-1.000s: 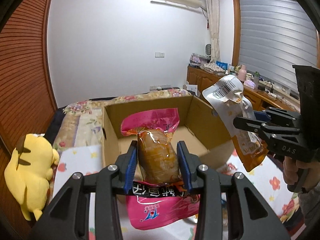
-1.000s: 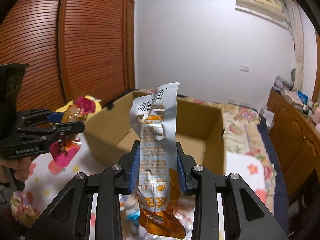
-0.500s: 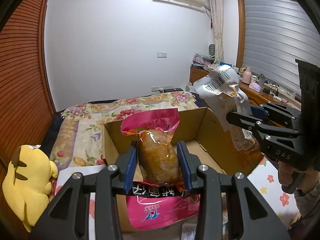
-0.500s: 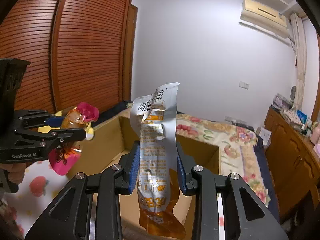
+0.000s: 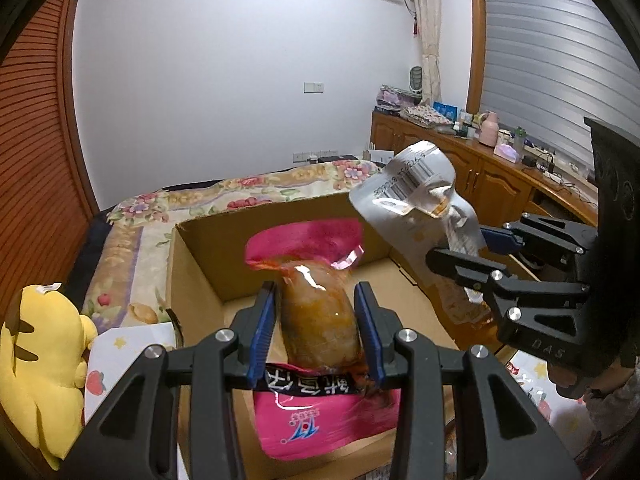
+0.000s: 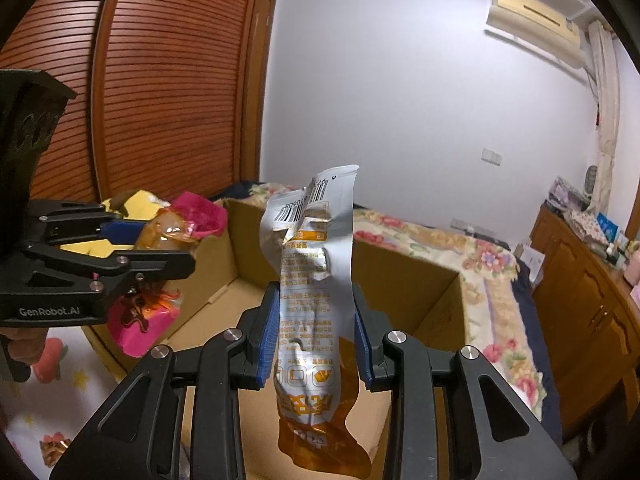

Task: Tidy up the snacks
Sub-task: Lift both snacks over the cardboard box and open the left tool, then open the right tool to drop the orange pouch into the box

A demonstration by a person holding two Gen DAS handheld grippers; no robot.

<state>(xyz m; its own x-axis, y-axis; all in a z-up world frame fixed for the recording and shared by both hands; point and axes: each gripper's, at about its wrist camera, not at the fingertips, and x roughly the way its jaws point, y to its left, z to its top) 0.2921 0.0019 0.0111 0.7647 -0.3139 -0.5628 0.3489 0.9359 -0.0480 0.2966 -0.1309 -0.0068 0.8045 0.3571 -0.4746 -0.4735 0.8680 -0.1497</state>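
- My left gripper (image 5: 316,328) pinches the pink snack pack (image 5: 320,312), fingers clamped, over the cardboard box (image 5: 192,264)
- My right gripper (image 6: 316,336) pinches the silver-orange pouch (image 6: 316,280) above it, ready for dropping

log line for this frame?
left gripper: shut on pink pack | right gripper: shut on silver pack | both over box

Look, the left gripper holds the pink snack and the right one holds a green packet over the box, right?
Not green. The right gripper holds a silver and orange packet, as the right wrist view shows. The left gripper does hold the pink snack over the box.
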